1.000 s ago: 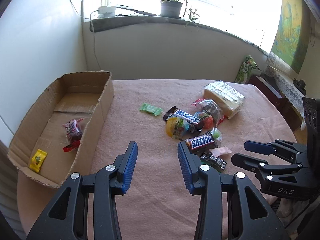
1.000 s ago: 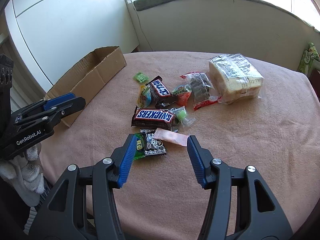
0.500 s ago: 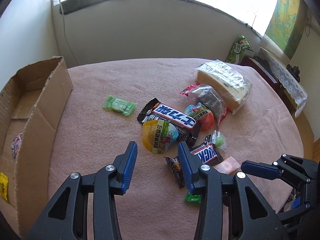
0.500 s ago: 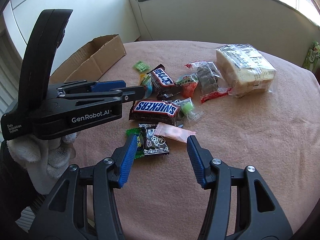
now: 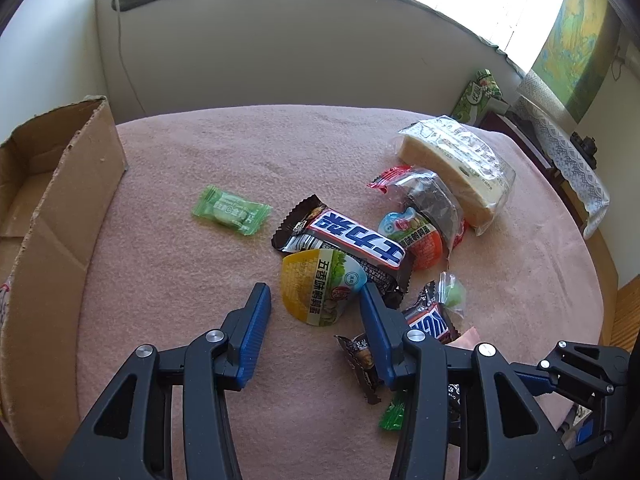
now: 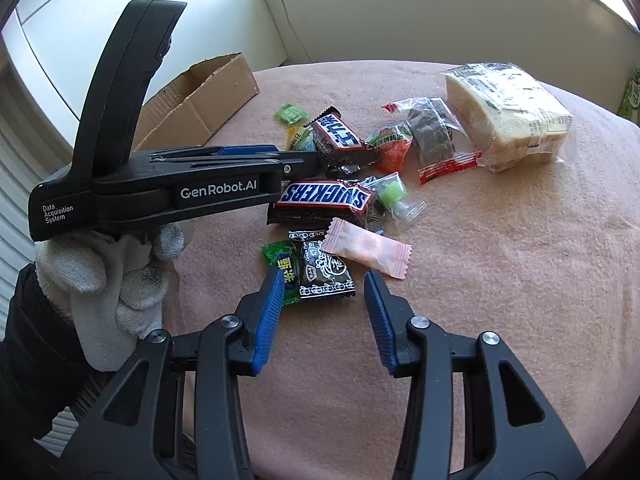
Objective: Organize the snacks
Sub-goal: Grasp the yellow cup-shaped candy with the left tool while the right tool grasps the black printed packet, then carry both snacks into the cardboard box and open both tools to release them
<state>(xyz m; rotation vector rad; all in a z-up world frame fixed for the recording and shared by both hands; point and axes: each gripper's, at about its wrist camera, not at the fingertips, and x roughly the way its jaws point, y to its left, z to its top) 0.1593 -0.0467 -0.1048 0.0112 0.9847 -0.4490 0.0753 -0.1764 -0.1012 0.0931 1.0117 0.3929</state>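
Left gripper (image 5: 314,304) pitched steeply down over the pink terry tablecloth (image 5: 208,288), jaws spread, straddling the near edge of a glossy yellow jelly cup (image 5: 320,286) without pressing it; gripped by a hand in a white knit glove (image 6: 108,276), low at the left; right gripper (image 6: 324,292) likewise tilted down, jaws closing, pads short of a crinkly black sachet (image 6: 326,270) and a matte pink sachet (image 6: 366,252); snack heap mid-table, Snickers bar (image 6: 324,200) just beyond; corrugated cardboard box (image 5: 52,208) at far left, open-topped; bare cloth to near and right.
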